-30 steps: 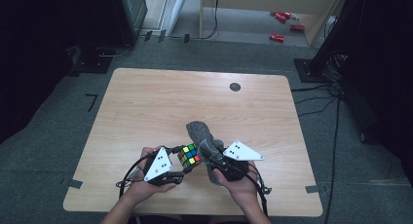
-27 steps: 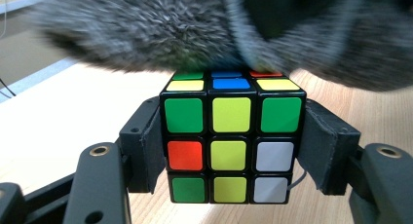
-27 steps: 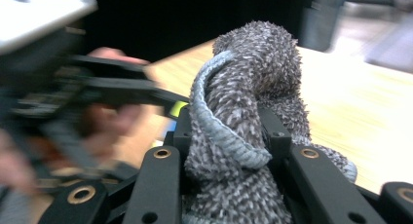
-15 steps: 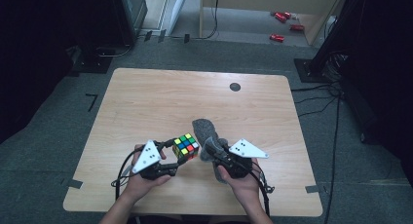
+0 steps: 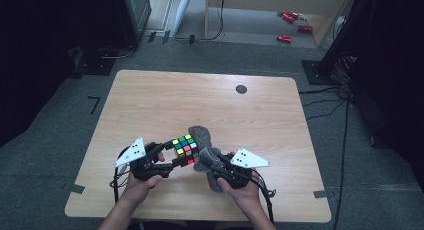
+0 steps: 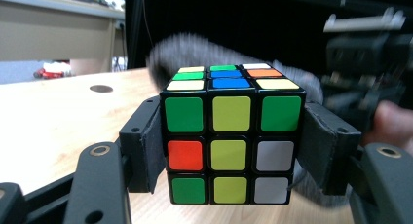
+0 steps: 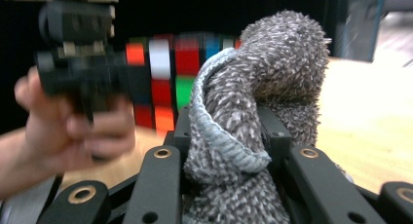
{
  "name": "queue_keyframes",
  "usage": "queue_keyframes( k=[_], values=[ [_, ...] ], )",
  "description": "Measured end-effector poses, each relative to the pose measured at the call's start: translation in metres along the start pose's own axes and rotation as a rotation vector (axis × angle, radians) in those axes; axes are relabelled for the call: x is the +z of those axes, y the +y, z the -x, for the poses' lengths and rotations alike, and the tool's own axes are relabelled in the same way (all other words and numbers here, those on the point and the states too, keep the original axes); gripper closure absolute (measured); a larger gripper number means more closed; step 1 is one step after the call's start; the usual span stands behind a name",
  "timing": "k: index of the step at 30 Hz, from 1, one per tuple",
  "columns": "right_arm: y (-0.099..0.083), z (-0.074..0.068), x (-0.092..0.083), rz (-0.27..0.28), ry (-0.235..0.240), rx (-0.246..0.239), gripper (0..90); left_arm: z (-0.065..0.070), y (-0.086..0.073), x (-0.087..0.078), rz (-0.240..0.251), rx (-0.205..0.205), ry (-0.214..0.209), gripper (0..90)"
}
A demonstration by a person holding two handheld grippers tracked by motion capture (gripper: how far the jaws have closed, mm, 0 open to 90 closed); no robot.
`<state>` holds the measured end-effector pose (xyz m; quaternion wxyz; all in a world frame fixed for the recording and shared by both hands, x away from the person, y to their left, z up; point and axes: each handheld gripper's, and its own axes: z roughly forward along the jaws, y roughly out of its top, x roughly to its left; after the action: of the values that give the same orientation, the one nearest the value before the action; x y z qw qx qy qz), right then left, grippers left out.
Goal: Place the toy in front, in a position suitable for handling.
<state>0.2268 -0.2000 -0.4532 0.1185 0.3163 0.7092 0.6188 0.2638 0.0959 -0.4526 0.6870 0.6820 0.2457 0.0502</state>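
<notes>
Above the desk [image 5: 150,105], your left claw [image 5: 172,156] is clenched on the puzzle cube [image 5: 184,149], while your right claw [image 5: 209,161] grips the grey cloth [image 5: 202,138] touching it.

A lab or test room: 1 bare wooden table [image 5: 150,105] stands on grey carpet [image 5: 60,140], dark equipment stands [image 5: 345,45] and trailing cables [image 5: 325,100] around it, tape marks [image 5: 93,104] on the floor.

Glossy plastic puzzle cube [image 6: 232,136] with black edges; fuzzy grey cloth [image 7: 253,112], rough pile; matt pale wood desk [image 5: 150,105]; matt black plastic grippers.
</notes>
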Motion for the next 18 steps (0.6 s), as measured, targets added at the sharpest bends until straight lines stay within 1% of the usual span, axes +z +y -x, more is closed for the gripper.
queue_keyframes(
  k=[2, 3, 4, 5, 7, 8, 9, 10, 11, 12, 14, 15, 16, 17, 18],
  values=[
    [-0.001, -0.001, 0.002, -0.03, 0.004, -0.02, 69.3, -0.003, 0.001, -0.002, 0.007, -0.012, -0.007, 35.2],
    [0.0, -0.002, 0.002, -0.037, -0.003, -0.035, 69.3, -0.004, 0.0, -0.002, -0.001, -0.009, -0.016, 35.2],
    [0.001, -0.002, 0.001, -0.035, -0.006, -0.05, 69.3, -0.004, 0.0, -0.002, -0.007, -0.012, -0.027, 35.2],
    [0.003, -0.003, 0.0, -0.031, -0.007, -0.061, 69.2, -0.004, -0.001, -0.001, -0.025, -0.01, -0.052, 35.2],
    [0.009, -0.002, -0.007, 0.007, 0.001, -0.08, 69.3, -0.002, -0.002, 0.002, -0.061, 0.011, -0.079, 35.2],
    [0.011, 0.0, -0.01, 0.028, 0.015, -0.079, 69.4, -0.001, -0.002, 0.003, -0.069, 0.018, -0.082, 35.2],
    [0.013, 0.001, -0.013, 0.046, 0.026, -0.074, 69.5, 0.0, -0.002, 0.004, -0.073, 0.02, -0.094, 35.2],
    [0.014, 0.003, -0.016, 0.07, 0.051, -0.06, 69.5, 0.0, -0.002, 0.004, -0.071, 0.016, -0.104, 35.1],
    [0.013, 0.005, -0.016, 0.073, 0.072, -0.049, 69.5, 0.0, -0.002, 0.003, -0.071, 0.016, -0.108, 35.2],
    [0.012, 0.005, -0.016, 0.068, 0.082, -0.048, 69.5, 0.0, -0.001, 0.003, -0.07, 0.014, -0.108, 35.1],
    [0.008, 0.005, -0.012, 0.038, 0.104, -0.06, 69.3, -0.002, -0.001, 0.001, -0.066, 0.01, -0.1, 35.1],
    [0.006, 0.005, -0.009, 0.014, 0.117, -0.065, 69.2, -0.003, 0.0, -0.001, -0.06, 0.007, -0.09, 35.1],
    [0.003, 0.005, -0.005, -0.023, 0.117, -0.077, 69.2, -0.004, 0.001, -0.002, -0.052, 0.0, -0.083, 35.0],
    [0.002, 0.004, -0.003, -0.051, 0.111, -0.087, 69.2, -0.006, 0.001, -0.003, -0.037, -0.018, -0.075, 34.9],
    [0.0, 0.003, 0.0, -0.089, 0.095, -0.105, 69.2, -0.007, 0.002, -0.004, -0.027, -0.03, -0.073, 34.9]
  ],
)
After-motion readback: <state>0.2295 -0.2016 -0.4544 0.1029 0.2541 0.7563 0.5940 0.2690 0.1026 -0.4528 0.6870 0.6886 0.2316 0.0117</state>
